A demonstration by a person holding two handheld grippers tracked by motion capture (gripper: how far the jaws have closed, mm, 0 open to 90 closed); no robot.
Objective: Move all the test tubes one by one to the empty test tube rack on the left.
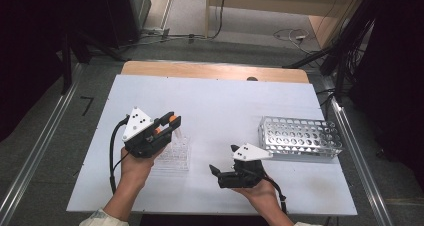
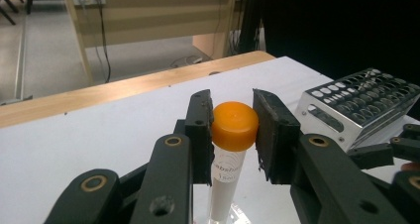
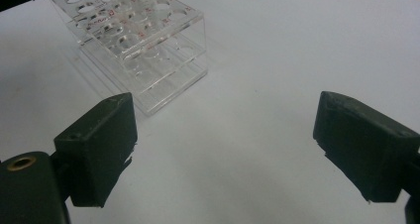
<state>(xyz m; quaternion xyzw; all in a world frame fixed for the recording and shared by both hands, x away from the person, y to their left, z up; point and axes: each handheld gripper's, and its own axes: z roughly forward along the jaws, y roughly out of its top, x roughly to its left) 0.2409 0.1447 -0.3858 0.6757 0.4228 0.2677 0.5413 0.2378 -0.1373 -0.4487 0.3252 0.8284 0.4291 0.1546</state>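
On a white table (image 1: 220, 106), the left gripper (image 2: 232, 130) is clamping an orange-capped tube (image 2: 233, 135) above the clear rack (image 1: 176, 153) at eight o'clock; the right gripper (image 3: 223, 149) is gaping empty. A slack pinch could drop the tube.

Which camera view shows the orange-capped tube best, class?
The left gripper view: the orange-capped tube stands close up, clamped at its cap by the left gripper. The high view shows just a small orange speck.

Clear rack (image 1: 175, 153) left on table (image 1: 215, 101), metal rack (image 1: 300, 136) right, well apart
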